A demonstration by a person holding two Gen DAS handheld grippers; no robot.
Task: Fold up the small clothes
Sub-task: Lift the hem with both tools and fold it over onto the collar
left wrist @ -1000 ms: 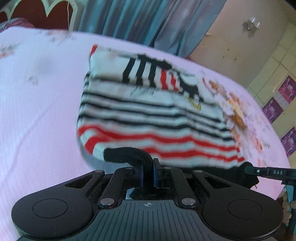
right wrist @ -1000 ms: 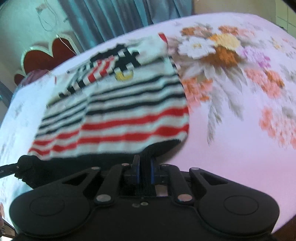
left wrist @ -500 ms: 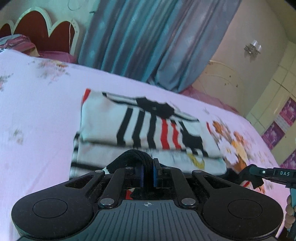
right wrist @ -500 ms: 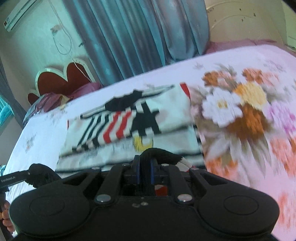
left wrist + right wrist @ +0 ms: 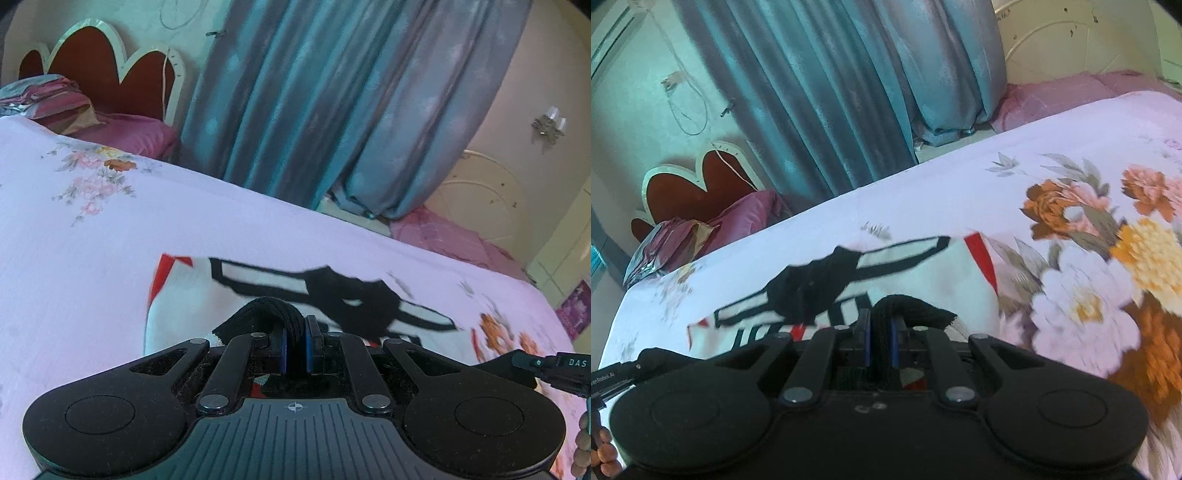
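Note:
A small white garment [image 5: 192,295] with black and red stripes and a black collar lies on the bed sheet [image 5: 92,266]; it also shows in the right wrist view as the garment [image 5: 923,277]. My left gripper [image 5: 295,343] is shut on the garment's black hem [image 5: 258,314], held over the upper part of the garment near the collar. My right gripper [image 5: 881,343] is shut on the hem's other end [image 5: 916,310]. The striped lower half is hidden under both grippers. The right gripper's tip [image 5: 546,365] shows at the left view's right edge.
The sheet has a large flower print [image 5: 1108,266] to the right of the garment. Behind the bed hang blue curtains [image 5: 332,110]. A red scalloped headboard [image 5: 99,70] and a purple pillow [image 5: 110,129] are at the far left.
Both grippers carried the black hem forward over the garment toward its collar. The striped lower half has passed out of sight beneath them, and more curtain and wall show.

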